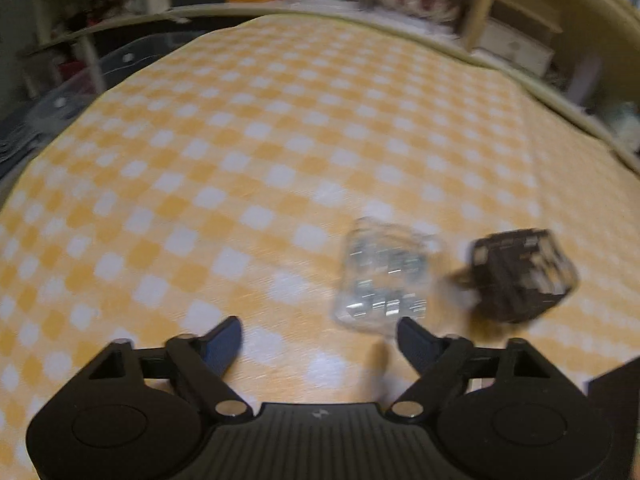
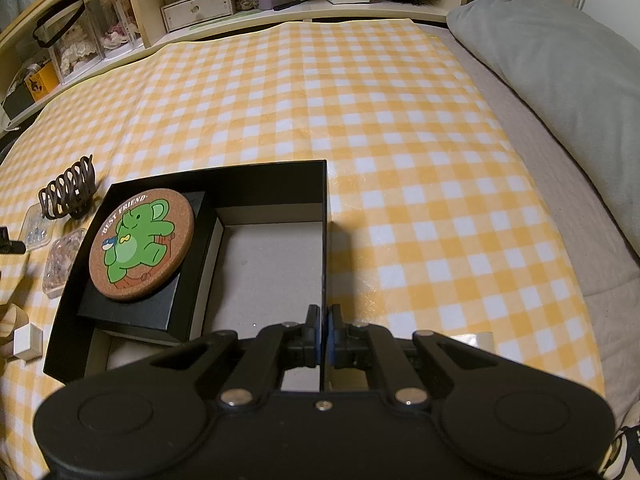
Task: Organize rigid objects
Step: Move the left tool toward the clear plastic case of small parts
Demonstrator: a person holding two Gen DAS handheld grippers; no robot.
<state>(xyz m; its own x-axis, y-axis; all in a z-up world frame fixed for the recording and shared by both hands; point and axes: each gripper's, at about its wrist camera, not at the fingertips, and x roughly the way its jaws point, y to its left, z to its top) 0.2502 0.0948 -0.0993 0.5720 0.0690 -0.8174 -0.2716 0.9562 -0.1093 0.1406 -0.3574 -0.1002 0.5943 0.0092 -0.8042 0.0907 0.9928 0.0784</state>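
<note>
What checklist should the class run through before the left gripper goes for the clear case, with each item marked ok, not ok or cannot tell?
1. Left gripper open with nothing between its fingers: ok.
2. Clear case lined up between the fingers: not ok, it lies ahead and toward the right finger.
3. Brown hair claw apart from the clear case: ok, a gap shows.
4. Right gripper clamped on the black box wall: ok.
5. Free floor space in the box beside the cork coaster: ok.
6. Sharp left wrist view for aiming: not ok, blurred.
</note>
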